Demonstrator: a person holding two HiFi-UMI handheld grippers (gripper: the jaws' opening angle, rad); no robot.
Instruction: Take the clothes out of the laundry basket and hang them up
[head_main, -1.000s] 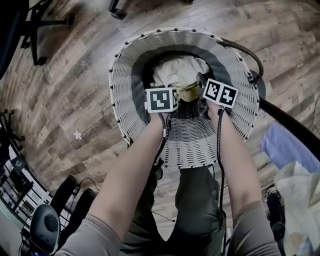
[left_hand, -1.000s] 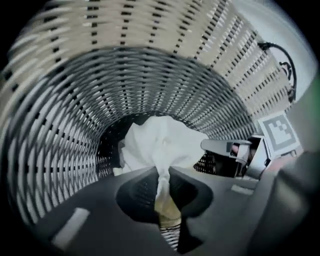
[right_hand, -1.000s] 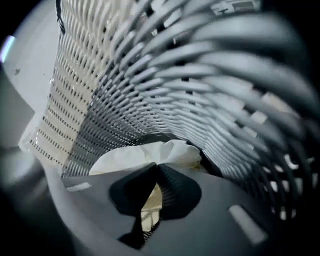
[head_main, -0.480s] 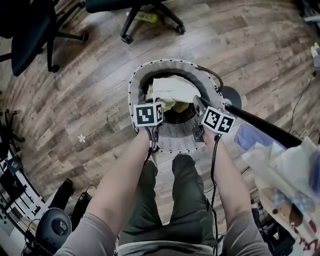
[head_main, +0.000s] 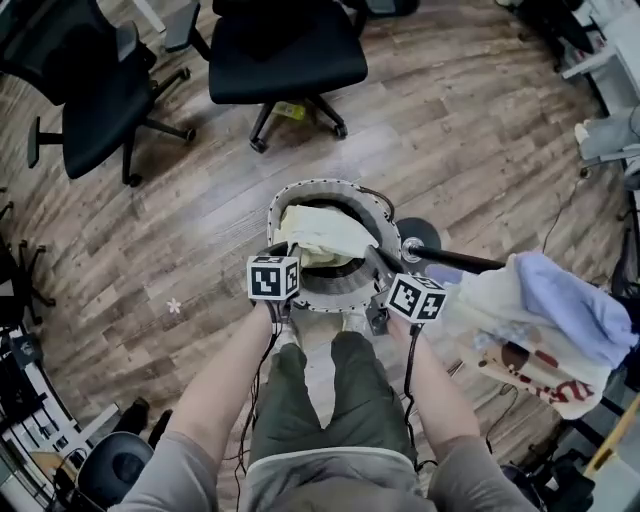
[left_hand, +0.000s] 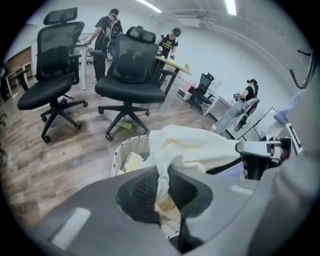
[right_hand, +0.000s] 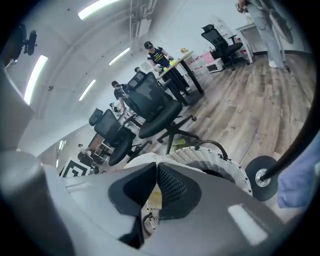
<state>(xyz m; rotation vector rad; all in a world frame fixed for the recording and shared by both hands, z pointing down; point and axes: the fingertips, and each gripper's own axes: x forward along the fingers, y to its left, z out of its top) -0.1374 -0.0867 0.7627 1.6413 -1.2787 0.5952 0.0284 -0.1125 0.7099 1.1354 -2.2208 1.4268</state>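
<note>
**Item:** cream garment (head_main: 322, 236). Soft cloth, pale cream to off-white and heavily creased, with a yellower fold showing on its underside. No print can be seen.

**Location:** bunched in a rumpled span between the two hand-held grippers, just ahead of their tips. It sits over the mouth of the laundry basket (head_main: 330, 186), with part of it draping down inside.

**Holder, left:** left hand-held gripper (left_hand: 162, 186). Its jaws are pinched on a twisted, rope-like tail of the cloth that runs down between the pads. The bulk of the cloth billows just beyond the tips and stretches across toward the other gripper.

**Holder, right:** right hand-held gripper (right_hand: 154, 176). Its jaws are almost together, clamping a thin edge of the same cloth. Cream fabric shows above and below the pads.

**Container:** the laundry basket is round, white wicker and dark inside. It stands on the wooden floor (head_main: 200, 220), below and just ahead of both grippers.

**Surroundings:**
- A black pole (head_main: 455, 261) with a caster wheel (head_main: 412, 243) stands just to the right of the right hand-held gripper.
- Hung clothes (head_main: 540, 325) in white, lavender and a red print are farther right.
- Black office chairs (head_main: 285, 55) stand well beyond the basket.
</note>
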